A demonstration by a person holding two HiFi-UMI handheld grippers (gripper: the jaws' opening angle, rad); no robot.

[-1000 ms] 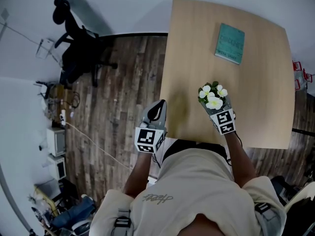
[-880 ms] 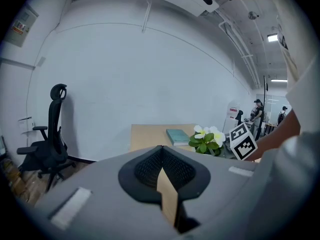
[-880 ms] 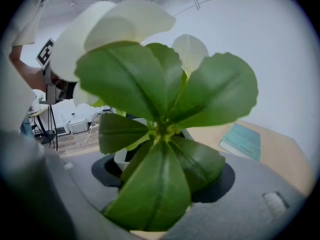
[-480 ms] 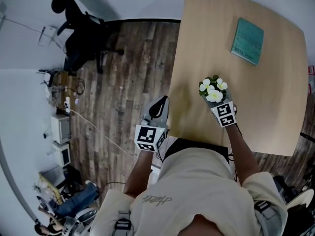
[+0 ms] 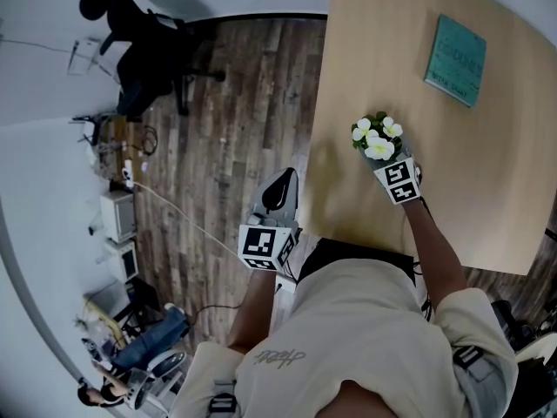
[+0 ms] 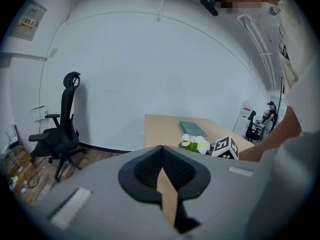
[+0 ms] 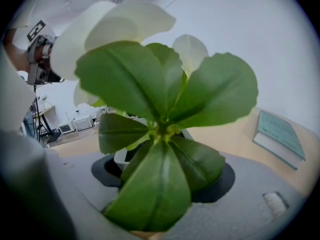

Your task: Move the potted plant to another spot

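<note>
Here, view by view:

- Head view: the potted plant (image 5: 376, 139) has white blossoms over dark green leaves. It sits over the pale wooden table (image 5: 487, 190), towards that table's left side.
- The right gripper (image 5: 385, 158) pinches it from the near side. Whether the pot touches the tabletop cannot be told.
- A teal book (image 5: 455, 59) lies well apart, near the far right corner. Its cover print is too small to read.
- The left gripper (image 5: 281, 181) hangs off the table's left edge, over the plank floor.
- Compared with a second ago, the plant and right gripper are further in from the near edge. The left gripper has barely shifted.
- Left gripper view: its jaws are pressed together with nothing between them (image 6: 161, 159).
- Beyond are the plant (image 6: 196, 144), the book (image 6: 193, 128) and a black office chair (image 6: 62, 129). A wall poster (image 6: 30, 20) is illegible.
- Right gripper view: broad glossy leaves and pale petals (image 7: 165, 129) fill the frame.
- The white pot (image 7: 125, 156) is clamped between this gripper's widely spaced jaws (image 7: 162, 176).
- The book (image 7: 280, 136) lies to the right, its lettering blurred.
</note>
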